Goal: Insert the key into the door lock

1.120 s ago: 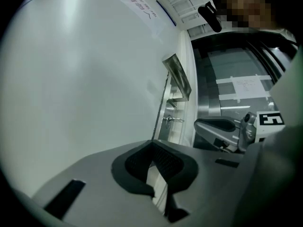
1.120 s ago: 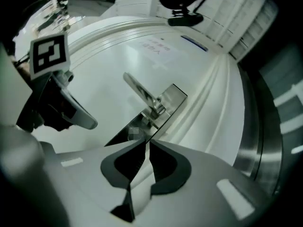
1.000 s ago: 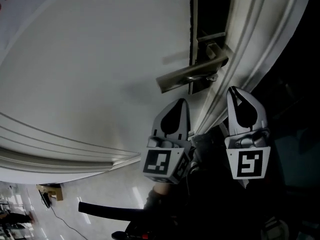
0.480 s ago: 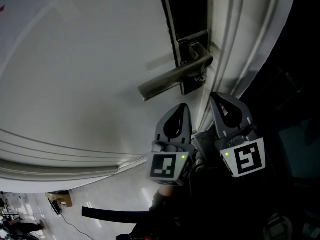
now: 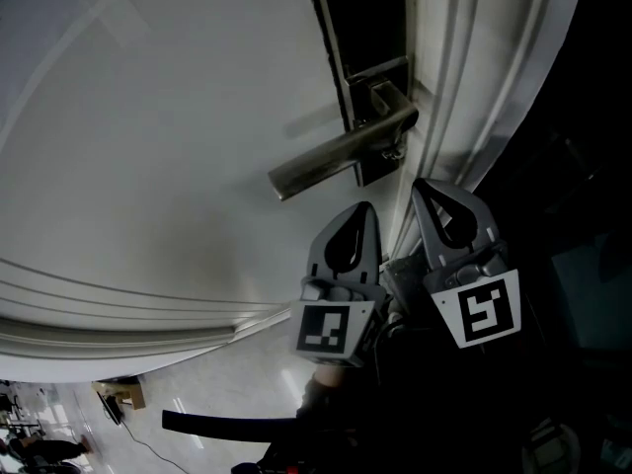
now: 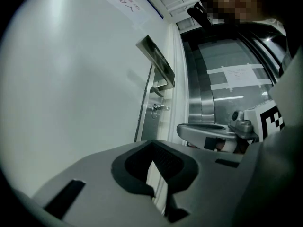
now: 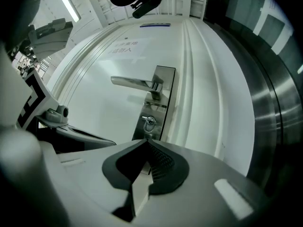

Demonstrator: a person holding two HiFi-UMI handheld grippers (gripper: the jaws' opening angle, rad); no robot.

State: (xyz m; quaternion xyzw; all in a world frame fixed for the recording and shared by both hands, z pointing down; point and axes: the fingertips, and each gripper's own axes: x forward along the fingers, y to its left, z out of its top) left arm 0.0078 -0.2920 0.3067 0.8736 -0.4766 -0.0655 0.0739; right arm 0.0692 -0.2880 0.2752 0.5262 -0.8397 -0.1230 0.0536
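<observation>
The white door (image 5: 148, 117) is faced, and its lock plate (image 7: 156, 103) carries the lever handle (image 5: 331, 161). Below that handle the left gripper (image 5: 355, 220) and right gripper (image 5: 434, 197) are held side by side, each with jaws pressed together on nothing. The key (image 7: 148, 122) is seen in the cylinder just beneath the handle. Insertion is therefore judged done, and at most a grasp and turn would be called for.

The plate (image 5: 370, 18) runs off the head view's top edge. There the handle (image 5: 336, 161) hides most of the key (image 5: 394, 152). Print on the door notice (image 7: 124, 47) is too small to read
</observation>
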